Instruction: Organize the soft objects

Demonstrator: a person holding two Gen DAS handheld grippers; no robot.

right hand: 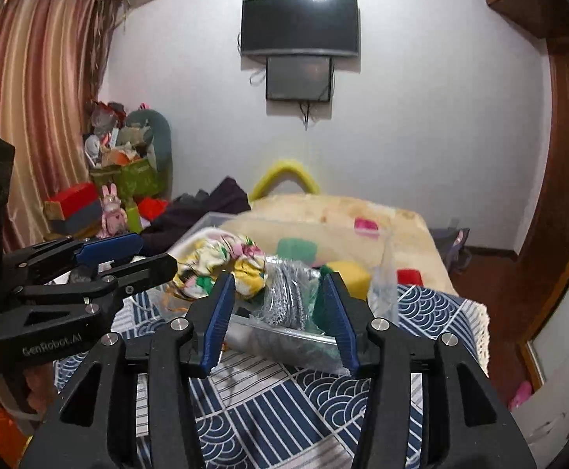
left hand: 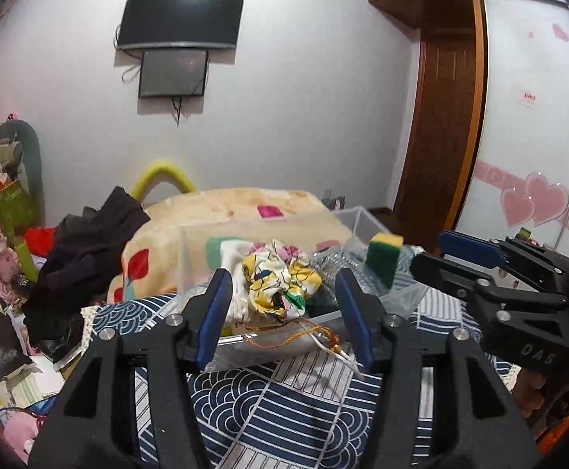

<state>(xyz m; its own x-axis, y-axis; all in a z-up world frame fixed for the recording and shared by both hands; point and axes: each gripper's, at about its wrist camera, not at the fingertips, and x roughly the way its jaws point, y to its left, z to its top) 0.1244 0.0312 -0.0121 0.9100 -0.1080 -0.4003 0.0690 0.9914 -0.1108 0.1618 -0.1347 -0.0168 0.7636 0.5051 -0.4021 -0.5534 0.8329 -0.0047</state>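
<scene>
Blue-and-white patterned cloth (left hand: 284,410) covers the table nearest both cameras; behind it a bed under a cream blanket (left hand: 245,211) fills the middle of the room, with dark clothing (left hand: 88,258) heaped at its left side; a black television (right hand: 300,25) hangs on the far wall above a smaller dark screen (right hand: 299,78); striped curtains (right hand: 30,97) hang at the left of the right wrist view.

On the cloth stands a clear plastic box (left hand: 194,258); a crumpled yellow floral fabric (left hand: 280,281) sits piled in it, rising above the rim, with a white cloth (left hand: 233,269) just beside it on the left; a crinkled clear bag holding something grey (right hand: 288,293) lies against the fabric on its right; a yellow-and-green sponge (left hand: 384,258) stands upright at the bag's far side; a thin orange cord (left hand: 296,336) trails over the box's near edge.

The left gripper (left hand: 284,312) hangs just in front of the box, its blue-padded jaws spread wide to either side of the floral fabric and holding nothing; the right gripper (right hand: 280,316) likewise stands wide apart and empty, its pads framing the clear bag.
</scene>
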